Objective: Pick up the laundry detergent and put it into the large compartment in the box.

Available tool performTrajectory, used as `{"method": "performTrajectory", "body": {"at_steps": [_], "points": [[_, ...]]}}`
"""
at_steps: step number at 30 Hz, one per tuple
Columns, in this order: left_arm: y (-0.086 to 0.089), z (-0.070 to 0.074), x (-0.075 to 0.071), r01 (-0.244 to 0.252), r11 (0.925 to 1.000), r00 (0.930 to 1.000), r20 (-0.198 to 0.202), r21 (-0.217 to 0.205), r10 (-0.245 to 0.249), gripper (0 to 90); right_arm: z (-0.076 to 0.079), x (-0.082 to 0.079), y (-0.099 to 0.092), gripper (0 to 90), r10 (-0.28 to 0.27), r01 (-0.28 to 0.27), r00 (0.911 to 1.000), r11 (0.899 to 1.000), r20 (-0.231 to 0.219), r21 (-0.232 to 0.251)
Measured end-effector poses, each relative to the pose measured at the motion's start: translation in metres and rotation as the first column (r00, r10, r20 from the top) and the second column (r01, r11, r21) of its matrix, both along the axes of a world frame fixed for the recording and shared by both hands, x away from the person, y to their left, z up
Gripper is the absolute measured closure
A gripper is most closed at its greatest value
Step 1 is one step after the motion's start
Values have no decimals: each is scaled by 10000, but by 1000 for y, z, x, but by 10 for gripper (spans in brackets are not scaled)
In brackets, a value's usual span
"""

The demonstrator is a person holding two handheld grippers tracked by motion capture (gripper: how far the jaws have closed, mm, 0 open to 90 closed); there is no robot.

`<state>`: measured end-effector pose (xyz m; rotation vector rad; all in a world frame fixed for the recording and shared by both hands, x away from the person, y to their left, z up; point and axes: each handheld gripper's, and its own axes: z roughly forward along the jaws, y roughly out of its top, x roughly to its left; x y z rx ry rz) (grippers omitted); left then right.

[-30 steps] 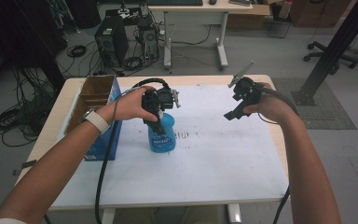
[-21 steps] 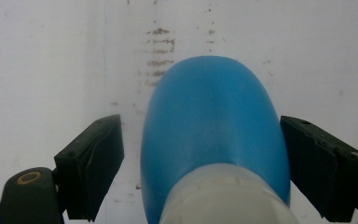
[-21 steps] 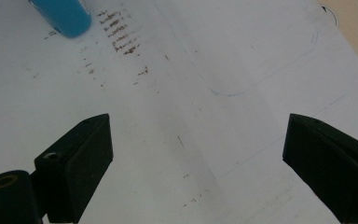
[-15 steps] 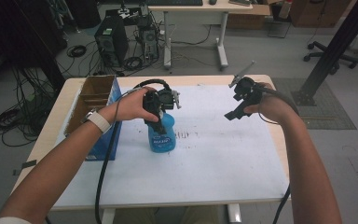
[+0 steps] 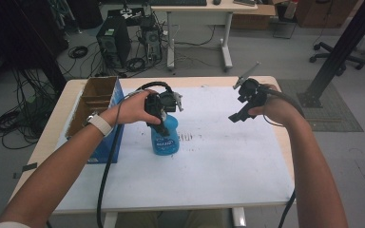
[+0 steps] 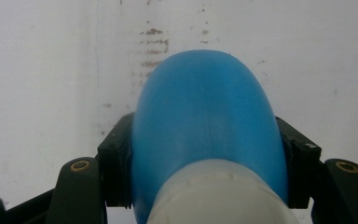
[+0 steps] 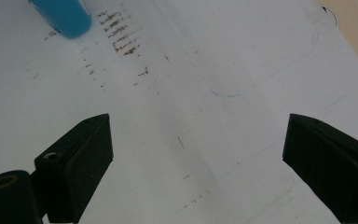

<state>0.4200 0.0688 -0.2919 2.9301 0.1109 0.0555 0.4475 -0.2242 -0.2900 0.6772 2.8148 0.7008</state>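
Bottle (image 5: 165,137) first: the blue plastic one stands upright on the white sheet (image 5: 218,156), a little left of the counter's (image 5: 66,99) middle and just right of the cardboard box (image 5: 95,102) by the left edge. My left gripper (image 5: 159,111) comes down on it from above, and its fingers (image 6: 116,172) have just been closing; in the left gripper view I see them clamped on both sides of the blue body, just below the white collar (image 6: 214,191). Beside the bottle's base, toward the right edge, the sheet carries a patch of brown smudges (image 5: 186,137). My right gripper (image 5: 244,102) hangs in the air near the far right corner, well apart from the bottle. Its fingers (image 7: 81,158) stand wide apart over bare sheet with nothing between them.
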Motion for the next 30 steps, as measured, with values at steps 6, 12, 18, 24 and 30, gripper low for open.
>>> {"method": "performTrajectory", "body": {"at_steps": [6, 12, 18, 24, 30], "points": [[0, 0, -1, -77, 10000, 10000, 63, 35, 76, 367, 1, -1, 0, 85, -12, 12, 10000, 10000, 25, 20], [-2, 1, -4, -94, 9998, 9996, 255, 197, 89, 370, 2, -2, -2, 85, -18, 17, 10000, 10000, 95, 44], [-2, 4, -4, -251, 9994, 9993, 298, 228, 244, 371, 1, -2, -3, 85, 1, -1, 10000, 10000, 86, 68], [1, 9, -5, -355, 9992, 9991, 259, 185, 351, 371, 2, -3, -3, 85, -13, 12, 9999, 10000, 120, 96], [3, 14, -6, -534, 9985, 9981, 312, 132, 530, 371, 2, -4, -2, 85, 31, -33, 9999, 9999, 134, 105]]}}
